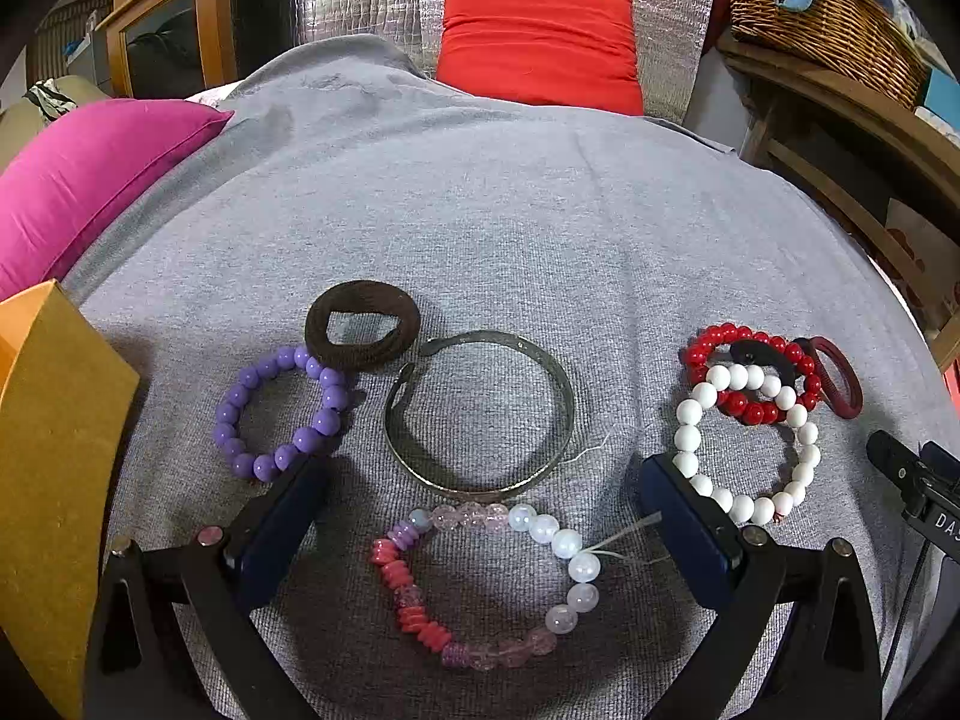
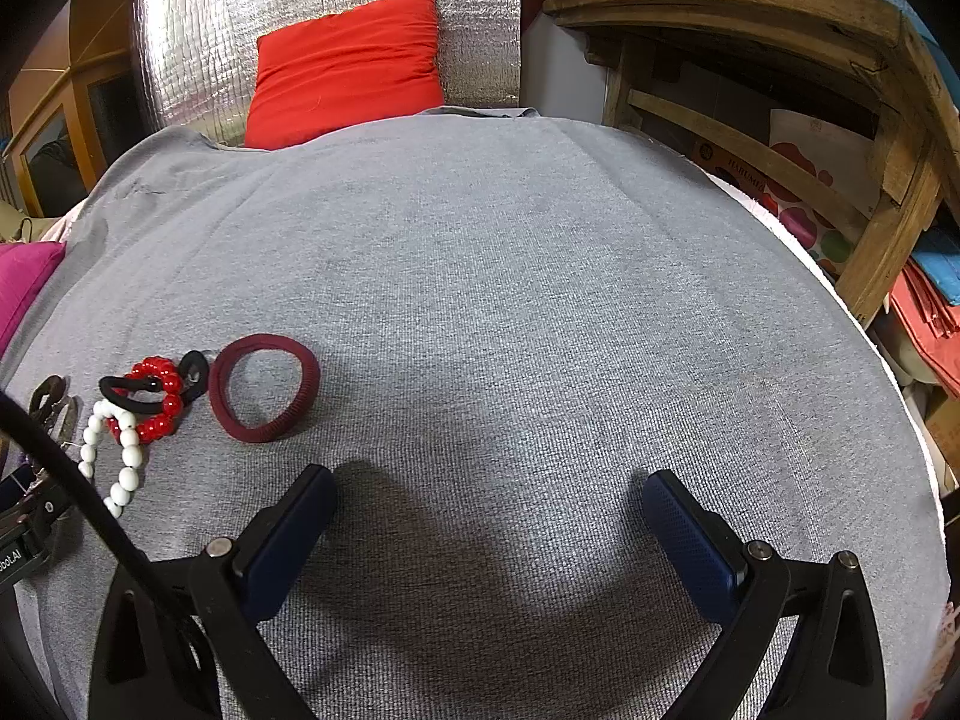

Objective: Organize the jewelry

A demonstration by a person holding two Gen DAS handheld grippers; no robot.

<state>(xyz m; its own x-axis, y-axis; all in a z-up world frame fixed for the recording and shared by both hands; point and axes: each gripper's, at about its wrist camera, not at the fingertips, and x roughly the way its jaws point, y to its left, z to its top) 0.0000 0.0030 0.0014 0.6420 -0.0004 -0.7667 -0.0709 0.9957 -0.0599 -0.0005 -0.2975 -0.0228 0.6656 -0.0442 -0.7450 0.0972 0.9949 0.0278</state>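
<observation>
Left gripper (image 1: pixel 483 474) wide open, nothing between its blue pads (image 1: pixel 282 531); it hovers low over the grey cloth (image 1: pixel 480 210) with the jewelry spread ahead of it. Right gripper (image 2: pixel 489 480) likewise wide open and empty, over a bare stretch of the same cloth. Between the left fingers, nearest the camera: a mixed bead bracelet (image 1: pixel 480 582) of coral, pink, clear and pearly white beads, with a loose white thread end at its right. Just beyond it, touching at the clear beads, lies an open metal bangle (image 1: pixel 480 411), flat on the cloth. Left of the bangle: a purple bead bracelet (image 1: pixel 282 414), its near edge beside the left finger tip. A brown hair tie (image 1: pixel 360 324) overlaps the purple bracelet's far side and sits close to the bangle's open ends. To the right, a cluster: white bead bracelet (image 1: pixel 747 438), overlapping a red bead bracelet (image 1: pixel 753 375), with a black hair tie (image 1: pixel 759 354) lying across the red beads. A maroon hair tie (image 2: pixel 264 387) lies at the right edge of that cluster; in the right wrist view it lies flat, just beside the black tie. A tan cardboard box (image 1: pixel 54 462) stands at the left edge of the cloth. Behind: pink cushion (image 1: pixel 90 174), red cushion (image 1: pixel 537 45), wicker basket (image 1: pixel 834 18) on a wooden shelf (image 2: pixel 780 18).
</observation>
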